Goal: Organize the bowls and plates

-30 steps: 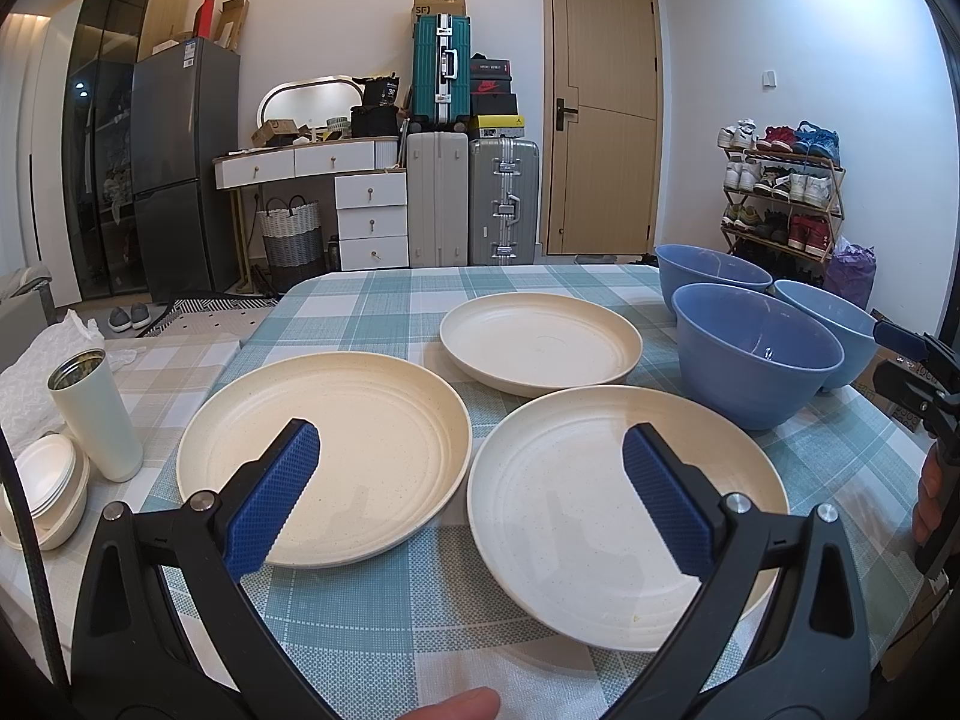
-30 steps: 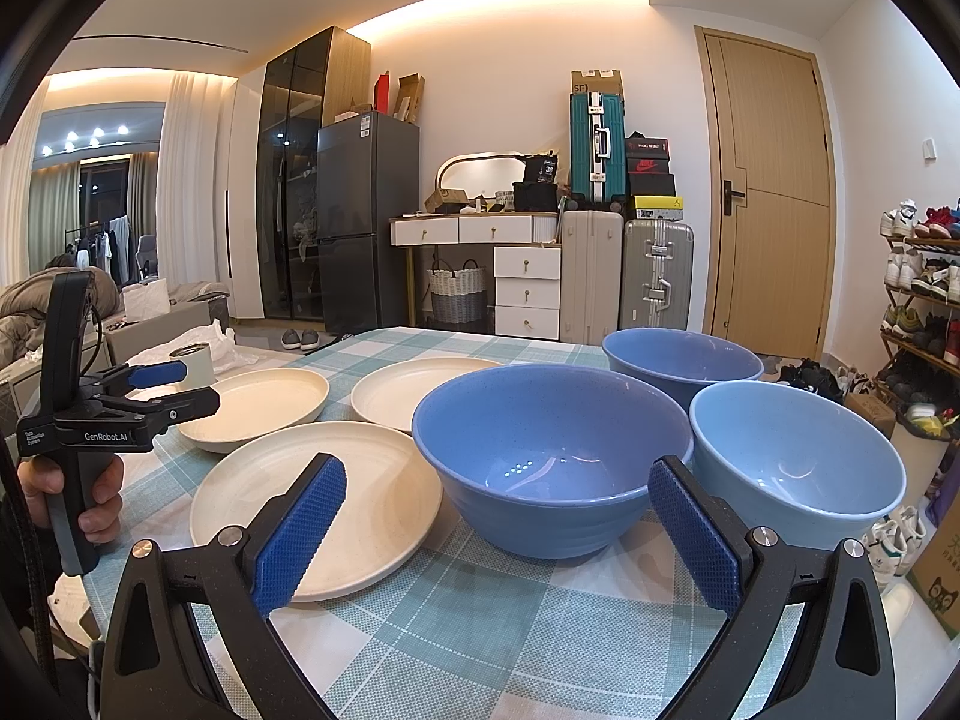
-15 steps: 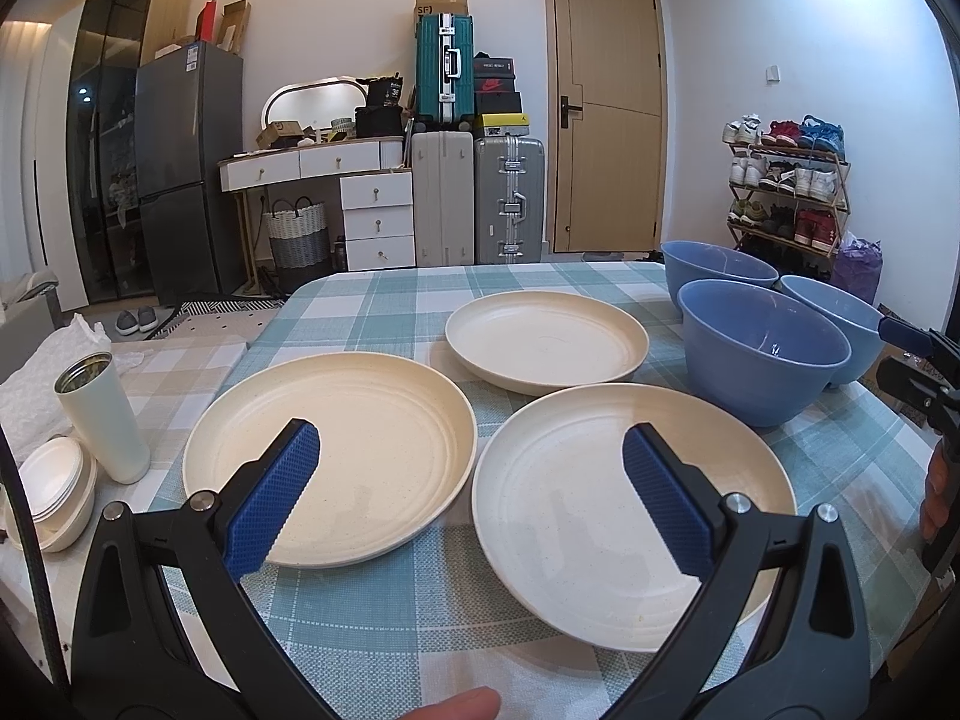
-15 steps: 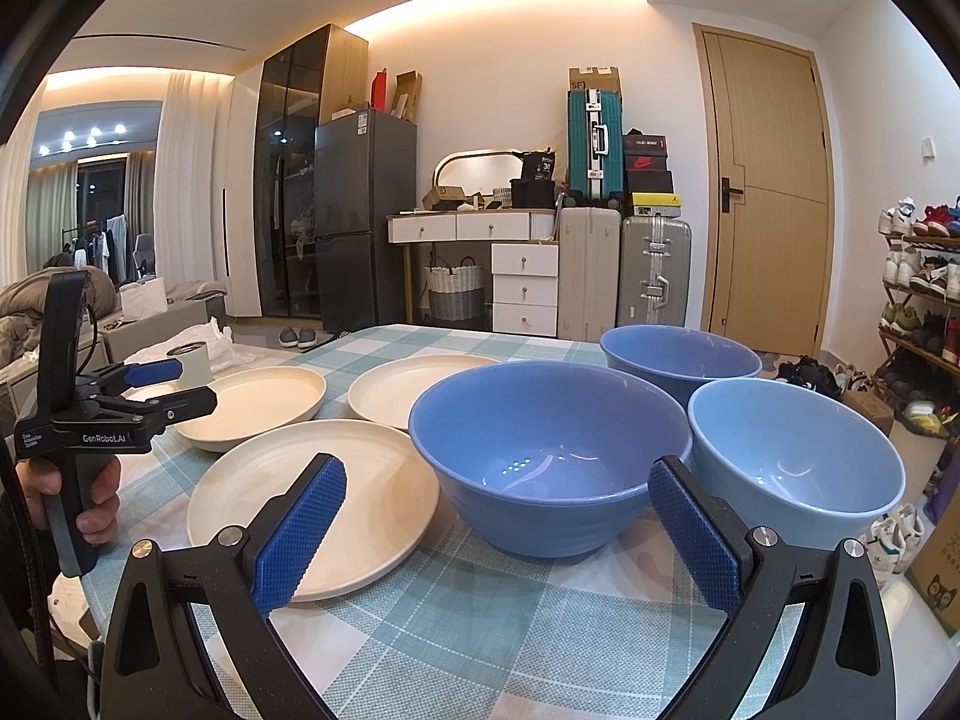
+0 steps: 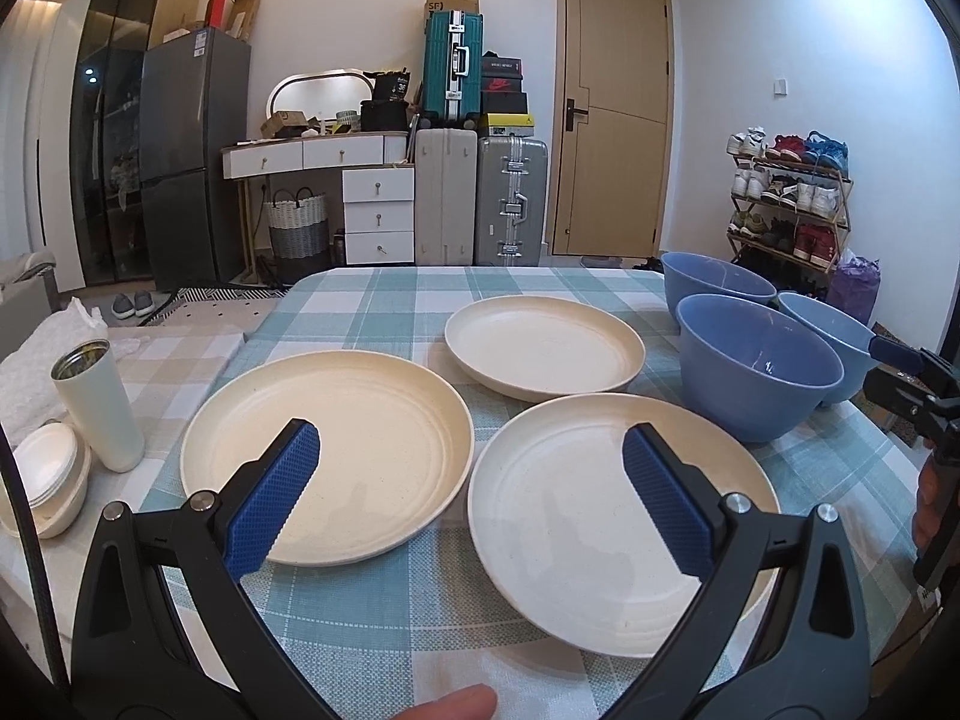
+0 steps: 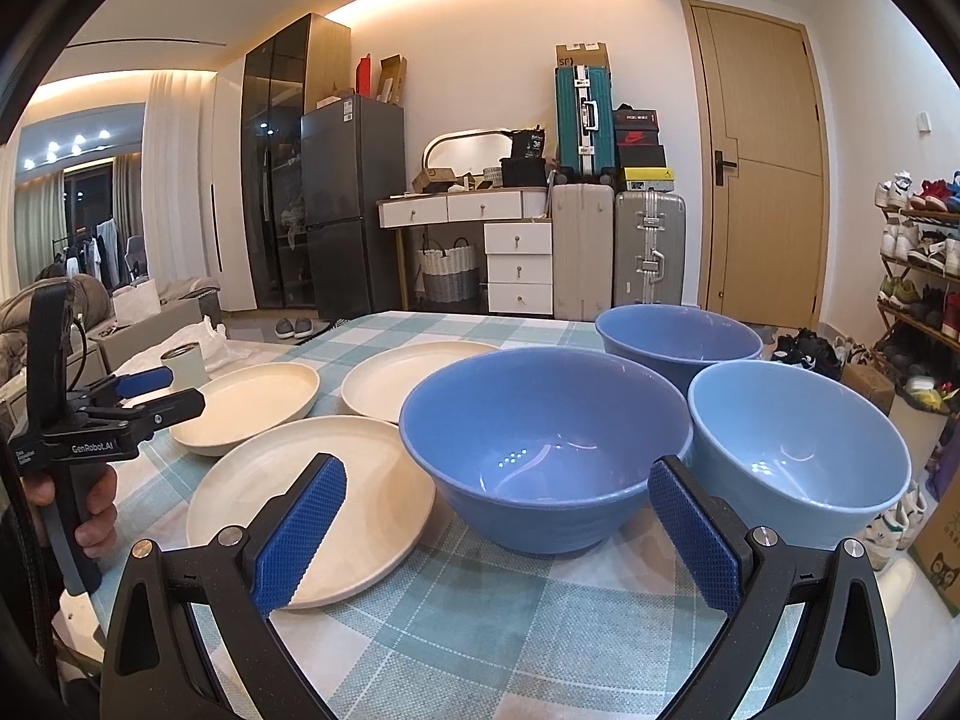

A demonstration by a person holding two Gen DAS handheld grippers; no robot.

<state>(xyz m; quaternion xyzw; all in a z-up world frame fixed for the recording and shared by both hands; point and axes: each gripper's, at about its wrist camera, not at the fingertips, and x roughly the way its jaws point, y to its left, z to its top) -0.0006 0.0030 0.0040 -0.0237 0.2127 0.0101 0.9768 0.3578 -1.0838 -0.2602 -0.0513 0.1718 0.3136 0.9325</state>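
Your left gripper (image 5: pixel 471 498) hangs released over the near edge of the worktop (image 5: pixel 384 612), its blue pads spread wide with nothing between them. Under it lie two cream plates side by side, nearly touching: the left plate (image 5: pixel 360 450) and the right plate (image 5: pixel 576 516). A third, smaller plate (image 5: pixel 543 348) sits just behind them.

Your right gripper (image 6: pixel 495 525) is likewise released and empty, and it faces the nearest blue bowl (image 6: pixel 543 450). That bowl's wall overlaps the rim of the right plate from this angle; whether they touch, you cannot tell. A paler bowl (image 6: pixel 798 450) stands just beside it on the right, and a third bowl (image 6: pixel 678 336) sits behind the two.

Off the worktop's left edge, the left wrist view shows a white tumbler (image 5: pixel 99 408) standing upright on a lower beige-checked surface, with a small white lidded dish (image 5: pixel 42 486) near it. The right wrist view shows only the tumbler's top and hides the dish. It does show your left hand (image 6: pixel 90 498) wrapped round the left gripper's handle, and cardboard boxes (image 6: pixel 870 384) low on the right past the bowls.
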